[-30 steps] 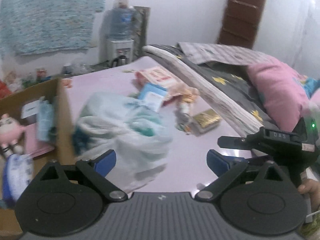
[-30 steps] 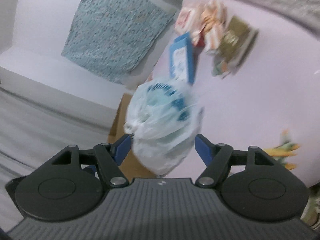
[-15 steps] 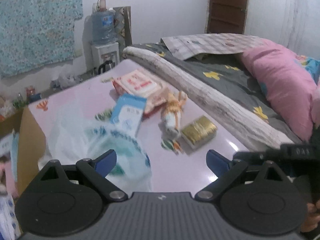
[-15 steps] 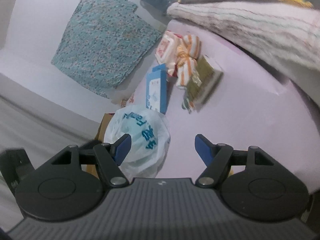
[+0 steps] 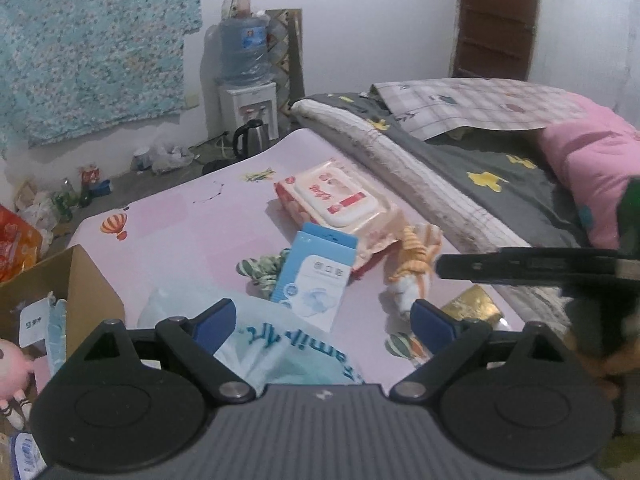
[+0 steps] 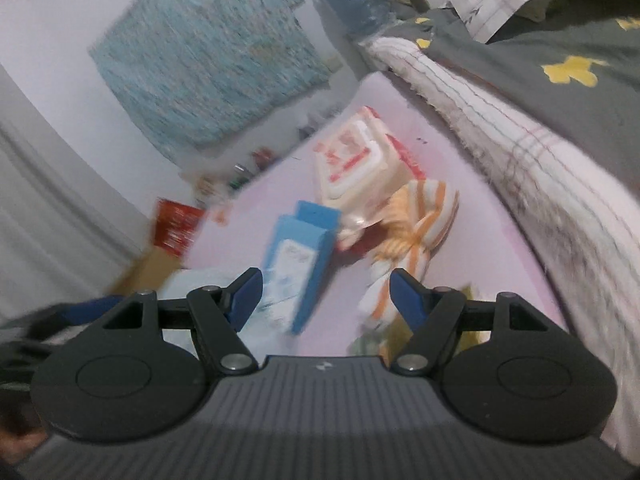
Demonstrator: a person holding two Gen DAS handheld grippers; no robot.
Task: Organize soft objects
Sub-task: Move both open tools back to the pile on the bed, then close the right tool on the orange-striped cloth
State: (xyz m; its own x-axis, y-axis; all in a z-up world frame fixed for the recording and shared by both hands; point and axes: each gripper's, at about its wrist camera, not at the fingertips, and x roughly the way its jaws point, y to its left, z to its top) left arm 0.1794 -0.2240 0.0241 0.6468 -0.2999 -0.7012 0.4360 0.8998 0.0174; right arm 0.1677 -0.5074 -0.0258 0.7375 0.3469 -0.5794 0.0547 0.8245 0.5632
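Fingers of the left gripper (image 5: 322, 318) stand spread and empty above the pink mat (image 5: 192, 224). A white plastic bag (image 5: 280, 348) lies right under them, beside the cardboard box (image 5: 86, 280) at nine o'clock. The blue packet (image 5: 314, 278) sits at twelve o'clock, the wipes pack (image 5: 340, 200) beyond it.

From the right wrist, the right gripper (image 6: 326, 294) is likewise spread, holding nothing; the striped orange toy (image 6: 412, 236) lies at one o'clock. Blur suggests fast motion, so a hurried grab could snag only loose plastic and let the bag slip.
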